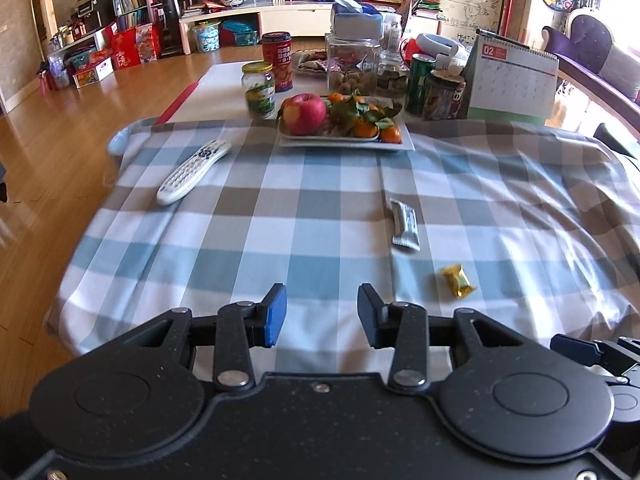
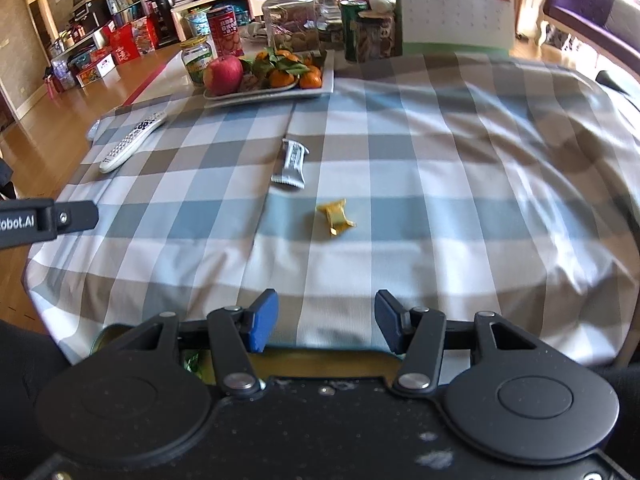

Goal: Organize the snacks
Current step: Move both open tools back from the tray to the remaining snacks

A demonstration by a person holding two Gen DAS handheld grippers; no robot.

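My left gripper (image 1: 322, 314) hangs over the near edge of the checked tablecloth (image 1: 248, 216), its jaws parted with nothing between them, only cloth showing in the gap. My right gripper (image 2: 326, 320) is likewise spread and empty, low in the centre of its own frame.

The snacks lie ahead of me on the cloth. In the left wrist view a silver-grey bar wrapper (image 1: 405, 224) sits right of centre, long and narrow, its ends crimped, with dark print running down its length that I cannot read. Lower right of it, apart from it, is a small gold-wrapped candy (image 1: 457, 280), its foil crumpled and twisted at the ends. In the right wrist view the bar wrapper (image 2: 291, 164) sits just above centre and the candy (image 2: 336, 217) just below and right of it, near each other but not touching.

A white remote control (image 1: 193, 171) lies at the left of the cloth. At the far edge, a white rectangular plate (image 1: 344, 145) holds a red apple (image 1: 306, 114) and leafy tangerines (image 1: 366, 122). Behind it stand jars and tins, and a desk calendar (image 1: 514, 80) at the upper right.

Under my right gripper, a yellowish container (image 2: 320, 362) shows through, with something green (image 2: 191, 361) inside at its left.
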